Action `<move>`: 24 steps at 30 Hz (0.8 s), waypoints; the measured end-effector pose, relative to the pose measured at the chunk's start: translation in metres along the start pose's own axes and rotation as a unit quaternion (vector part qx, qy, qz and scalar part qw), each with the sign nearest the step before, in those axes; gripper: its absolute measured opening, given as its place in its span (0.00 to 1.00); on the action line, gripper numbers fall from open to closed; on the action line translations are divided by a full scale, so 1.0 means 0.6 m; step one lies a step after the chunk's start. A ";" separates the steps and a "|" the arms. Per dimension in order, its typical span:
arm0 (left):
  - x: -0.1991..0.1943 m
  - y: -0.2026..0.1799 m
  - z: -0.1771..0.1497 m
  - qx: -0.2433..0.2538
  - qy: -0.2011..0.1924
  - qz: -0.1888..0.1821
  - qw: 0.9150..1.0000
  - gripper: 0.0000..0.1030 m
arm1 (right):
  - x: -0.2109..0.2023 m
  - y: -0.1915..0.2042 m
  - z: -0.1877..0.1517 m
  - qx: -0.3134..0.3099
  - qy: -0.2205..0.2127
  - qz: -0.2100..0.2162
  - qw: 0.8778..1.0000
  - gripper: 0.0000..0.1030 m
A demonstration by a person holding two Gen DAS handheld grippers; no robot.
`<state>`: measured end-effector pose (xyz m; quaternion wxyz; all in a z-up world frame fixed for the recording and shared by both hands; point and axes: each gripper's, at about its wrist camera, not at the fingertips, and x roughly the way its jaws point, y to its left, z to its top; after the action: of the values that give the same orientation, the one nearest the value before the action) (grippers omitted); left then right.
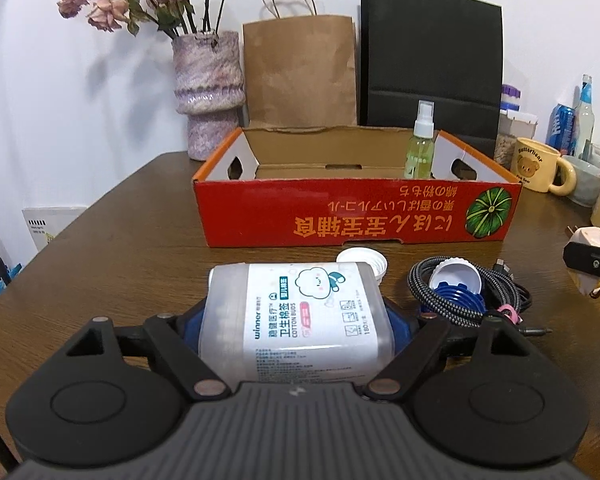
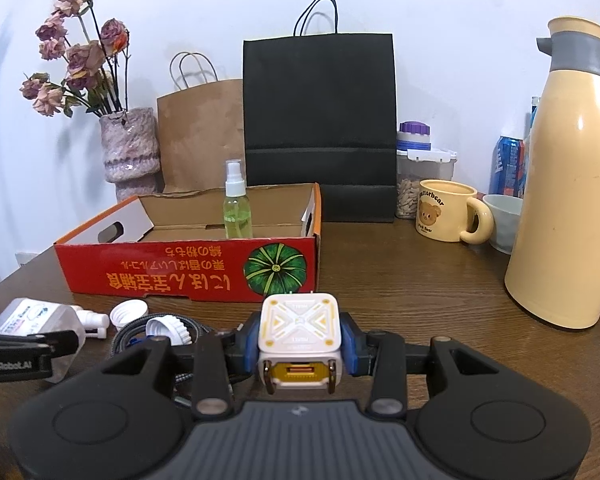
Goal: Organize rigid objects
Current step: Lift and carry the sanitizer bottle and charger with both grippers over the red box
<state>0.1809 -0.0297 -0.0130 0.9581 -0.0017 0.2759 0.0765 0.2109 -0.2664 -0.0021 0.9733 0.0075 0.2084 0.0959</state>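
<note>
My left gripper (image 1: 296,320) is shut on a clear cotton-bud box (image 1: 300,308) with a white label, blue pads pressing its two sides just above the wooden table. My right gripper (image 2: 300,344) is shut on a white-and-yellow charger cube (image 2: 300,320). Ahead stands an open red cardboard tray (image 1: 356,216) with a pumpkin print, and a green spray bottle (image 1: 420,144) stands upright in its right part. In the right wrist view the tray (image 2: 188,268) lies ahead to the left, and the left gripper's cotton-bud box (image 2: 32,318) shows at the far left.
Two white bottle caps (image 1: 364,260) and a braided cable coil (image 1: 440,304) lie before the tray. Behind it are a vase of dried roses (image 1: 208,92), a brown bag (image 1: 300,72) and a black bag (image 1: 432,64). A bear mug (image 2: 448,212), bowl, cans and tall cream thermos (image 2: 568,184) crowd the right.
</note>
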 end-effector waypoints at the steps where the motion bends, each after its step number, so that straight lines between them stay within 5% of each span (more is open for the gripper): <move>1: -0.005 0.002 0.000 0.000 -0.003 0.000 1.000 0.82 | -0.003 0.001 -0.001 0.000 -0.001 0.001 1.000 0.37; 24: -0.066 0.024 0.081 -0.017 -0.072 -0.022 0.997 0.82 | -0.040 0.060 0.045 -0.018 -0.046 0.039 0.998 0.37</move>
<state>0.1715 -0.0190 0.0497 0.9768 -0.0190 0.2049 0.0601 0.1937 -0.2348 0.0344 0.9773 0.0025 0.1616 0.1371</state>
